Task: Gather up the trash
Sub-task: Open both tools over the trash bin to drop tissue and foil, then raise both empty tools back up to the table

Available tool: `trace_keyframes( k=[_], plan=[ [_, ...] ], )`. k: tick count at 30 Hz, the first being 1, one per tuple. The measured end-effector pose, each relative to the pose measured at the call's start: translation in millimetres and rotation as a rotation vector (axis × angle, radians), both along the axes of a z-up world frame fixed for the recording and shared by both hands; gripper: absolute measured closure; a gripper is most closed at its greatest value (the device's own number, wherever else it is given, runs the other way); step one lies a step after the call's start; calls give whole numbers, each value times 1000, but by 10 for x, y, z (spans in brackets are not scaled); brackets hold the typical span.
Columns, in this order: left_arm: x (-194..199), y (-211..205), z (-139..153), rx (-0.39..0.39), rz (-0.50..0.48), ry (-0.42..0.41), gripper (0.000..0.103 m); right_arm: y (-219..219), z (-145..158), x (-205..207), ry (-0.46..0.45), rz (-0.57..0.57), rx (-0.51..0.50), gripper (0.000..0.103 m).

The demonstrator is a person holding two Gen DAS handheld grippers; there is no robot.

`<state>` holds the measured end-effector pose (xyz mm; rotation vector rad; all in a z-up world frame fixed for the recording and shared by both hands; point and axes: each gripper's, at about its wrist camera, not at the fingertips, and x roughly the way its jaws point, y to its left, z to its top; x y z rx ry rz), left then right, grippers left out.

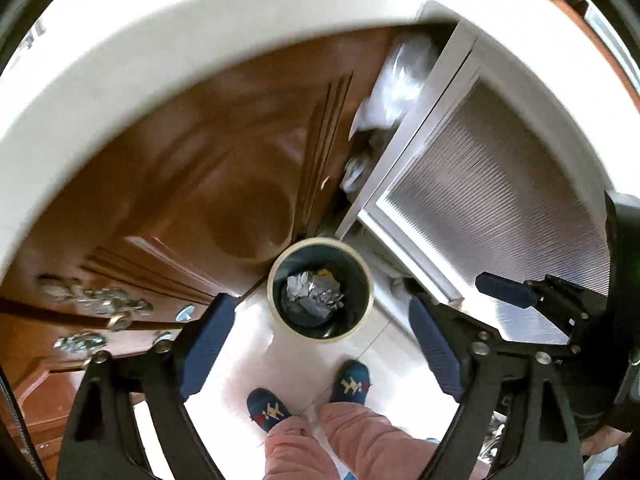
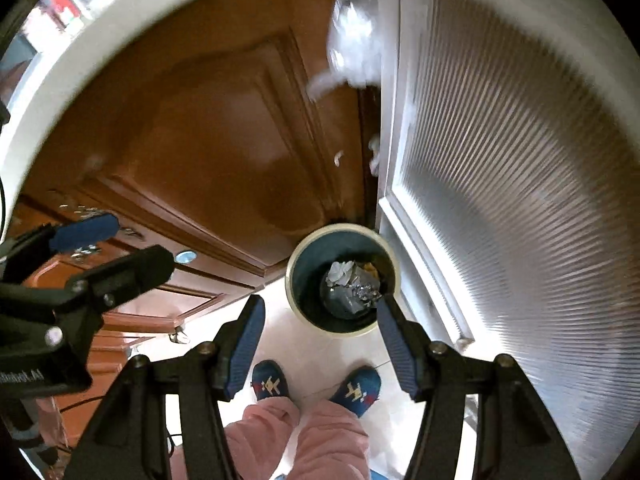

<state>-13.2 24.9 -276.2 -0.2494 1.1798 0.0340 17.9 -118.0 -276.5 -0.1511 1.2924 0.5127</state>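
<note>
Both grippers wide, holding nothing: left gripper (image 1: 320, 344), right gripper (image 2: 320, 340). Trash bin (image 1: 276, 304) on floor by cabinet door (image 1: 224, 184), w/ crumpled foil + paper (image 1: 316, 294) at bottom. 2 slippers (image 1: 268, 408) just below bin.

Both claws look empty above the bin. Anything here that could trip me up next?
1. The trash bin stands tight in the corner between the wooden cabinet and the glass door; a low claw swing might knock it.
2. The person's slippers sit close to the bin, so stepping forward could tip it.
</note>
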Motion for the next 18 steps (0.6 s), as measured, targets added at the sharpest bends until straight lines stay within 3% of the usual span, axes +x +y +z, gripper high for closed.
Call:
trace_keyframes(
  k=[6, 18],
  plan=[
    [-129, 56, 643, -13, 37, -79, 11, -97, 608, -86, -74, 46, 10, 44],
    [-130, -90, 1921, 57, 48, -300, 10, -222, 1769, -43, -304, 122, 86, 44]
  ],
)
